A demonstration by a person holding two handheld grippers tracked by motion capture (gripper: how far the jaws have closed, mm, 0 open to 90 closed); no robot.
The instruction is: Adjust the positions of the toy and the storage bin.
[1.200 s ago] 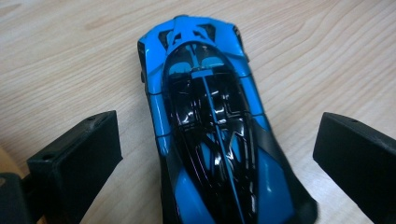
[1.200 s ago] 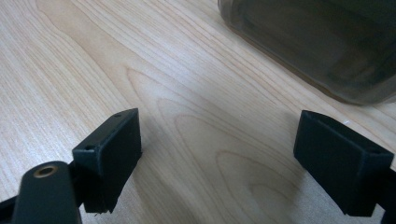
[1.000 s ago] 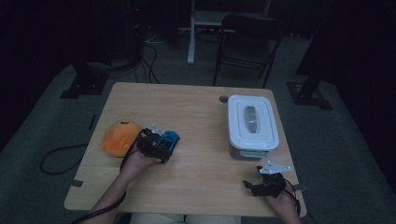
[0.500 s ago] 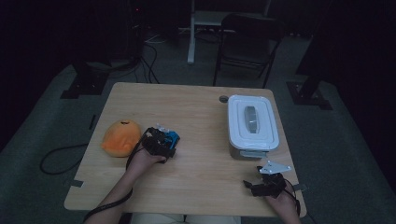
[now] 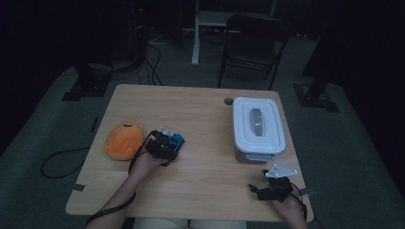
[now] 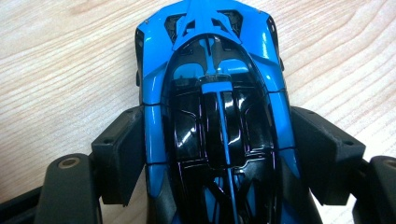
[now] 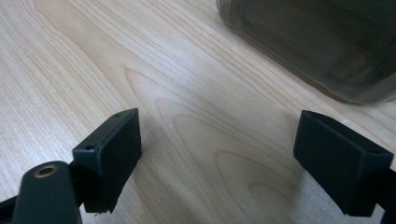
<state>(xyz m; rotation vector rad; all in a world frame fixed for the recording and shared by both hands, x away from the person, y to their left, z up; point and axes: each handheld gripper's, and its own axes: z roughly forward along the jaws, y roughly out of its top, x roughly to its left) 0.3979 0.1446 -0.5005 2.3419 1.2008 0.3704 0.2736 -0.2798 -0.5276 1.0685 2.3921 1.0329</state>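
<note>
Fingers (image 6: 119, 154) of the left gripper (image 6: 217, 158) have just been closing and pinch the car (image 6: 215, 93) sideways for lifting; right gripper (image 7: 233, 158), spread, idles at five o'clock.

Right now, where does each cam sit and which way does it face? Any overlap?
High view: above the person's side, looking forward and down on the table; both forearms, left gripper, right gripper.
Left gripper view: on the left gripper, looking down along its fingers, which have just been closing and now press the blue toy car's flanks.
Right gripper view: low over the wood, fingers apart, white-lidded box ahead.
Shared: car and box also show in the high view.
</note>
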